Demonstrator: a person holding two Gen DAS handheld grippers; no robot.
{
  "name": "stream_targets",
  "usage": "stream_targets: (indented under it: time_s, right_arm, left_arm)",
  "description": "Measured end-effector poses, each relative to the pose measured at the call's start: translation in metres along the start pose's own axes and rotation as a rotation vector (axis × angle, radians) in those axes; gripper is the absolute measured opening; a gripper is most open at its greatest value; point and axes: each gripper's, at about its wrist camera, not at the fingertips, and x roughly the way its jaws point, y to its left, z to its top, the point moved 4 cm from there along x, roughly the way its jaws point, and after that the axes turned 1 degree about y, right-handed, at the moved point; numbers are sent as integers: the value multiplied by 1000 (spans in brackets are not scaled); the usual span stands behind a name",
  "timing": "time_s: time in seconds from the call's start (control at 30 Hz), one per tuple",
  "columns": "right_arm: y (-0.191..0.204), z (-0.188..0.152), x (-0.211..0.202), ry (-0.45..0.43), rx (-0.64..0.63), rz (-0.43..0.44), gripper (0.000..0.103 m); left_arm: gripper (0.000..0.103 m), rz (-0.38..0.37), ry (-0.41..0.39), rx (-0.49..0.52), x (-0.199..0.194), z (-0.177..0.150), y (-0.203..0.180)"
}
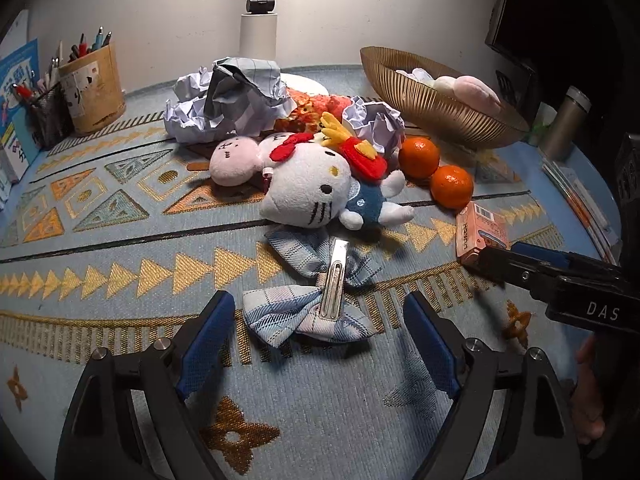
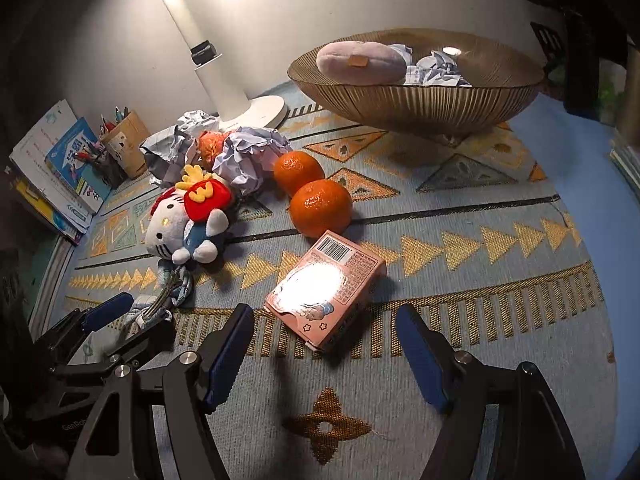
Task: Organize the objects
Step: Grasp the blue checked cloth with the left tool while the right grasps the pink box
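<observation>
Blue-padded black fingers of the left gripper (image 1: 318, 346) are standing apart and empty, straddling a blue-and-white plaid fabric hair bow with a silver metal clip (image 1: 316, 292) lying flat on the patterned woven mat (image 1: 120, 248). Likewise, the right gripper (image 2: 324, 354) is standing open with nothing between its pads, hovering just short of a pink cardboard box with a barcode (image 2: 326, 290) that is lying flat on the same mat, touching the nearer mandarin.

Judging risk: the bow is lying floppy and low, so closing pads are likely catching only cloth or sliding off the slick clip; the mat could be bunching under the fingertips. The box is lying wide and glossy, so a flat pinch may be skidding it into the fruit, which could be rolling off. Both tools are working close together and could be colliding.

Counting outward: one bow, one box, two orange mandarins (image 2: 320, 208), one white cat plush in blue clothes with a red bow (image 1: 308, 188), one pink round plush (image 1: 234, 162) beside it, at least three crumpled paper balls (image 1: 224, 98) on the mat, one ribbed golden bowl (image 2: 420, 100) holding one pale plush cushion and more crumpled paper, two pen holders, one white lamp base.
</observation>
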Motion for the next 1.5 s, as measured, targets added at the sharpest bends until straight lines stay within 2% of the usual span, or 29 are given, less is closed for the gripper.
stream_targets:
  time_s: [0.23,0.3,0.33,0.4,0.57,0.67,0.73,0.77,0.83,0.87,0.9,0.93,0.97,1.0,1.07,1.1,1.23,1.3,1.33,1.4,1.43,1.5]
  right_arm:
    - [14,8,12,-3,-48,-86,71]
    - [17,11,14,-7,-70,-116,56]
    - [18,12,15,-5,-80,-117,56]
    - [18,13,15,-6,-92,-111,55]
    - [14,7,7,0,-163,-67,47]
    - [15,-4,-2,19,-290,-34,46]
    - [14,-12,-8,22,-396,-48,46]
    - [12,-17,-9,36,-437,-53,46]
    - [3,-21,-14,44,-464,-47,46]
    - [-3,-20,-16,46,-452,-48,46]
    - [-10,-18,-16,50,-429,-50,47]
    - [-17,-17,-17,55,-398,-46,50]
    - [-22,-14,-18,57,-359,-37,56]
    - [-27,-13,-19,56,-320,-16,62]
    - [-29,-12,-21,59,-265,51,65]
    - [-27,-13,-21,62,-251,71,65]
    - [-13,-12,-14,49,-307,13,65]
    - [-6,-12,-8,47,-352,-6,65]
    - [-5,-12,-5,51,-362,-16,65]
    - [-3,-12,-2,40,-388,-38,65]
    - [-1,-13,-1,32,-404,-50,64]
    - [3,-15,-3,17,-423,-35,43]
  left_arm:
    - [58,15,11,23,4,-1,-3]
    - [47,13,7,20,3,-1,-3]
    - [44,9,6,17,2,-1,-2]
    - [27,-9,7,1,1,-2,1]
    - [21,-30,11,-33,-7,-10,2]
    - [21,-41,25,-25,-15,-21,3]
    - [21,-49,40,-14,-21,-28,7]
    - [22,-61,57,-1,-24,-31,8]
    - [42,-87,71,27,-31,-36,8]
    - [56,-75,64,33,-35,-37,10]
    - [78,-61,55,32,-38,-38,13]
    - [88,-58,45,25,-42,-39,16]
    - [98,-65,28,13,-46,-38,19]
    - [99,-79,12,-4,-49,-37,22]
    - [99,-114,-1,-26,-50,-33,22]
    - [99,-104,-4,-19,-48,-31,19]
    - [97,-35,46,49,-25,-28,4]
    - [81,-17,71,67,-16,-30,1]
    - [77,5,50,83,-16,-30,-1]
    - [56,8,38,88,-17,-28,-3]
    - [50,4,31,86,-17,-28,-3]
    - [29,6,25,92,-18,-27,-5]
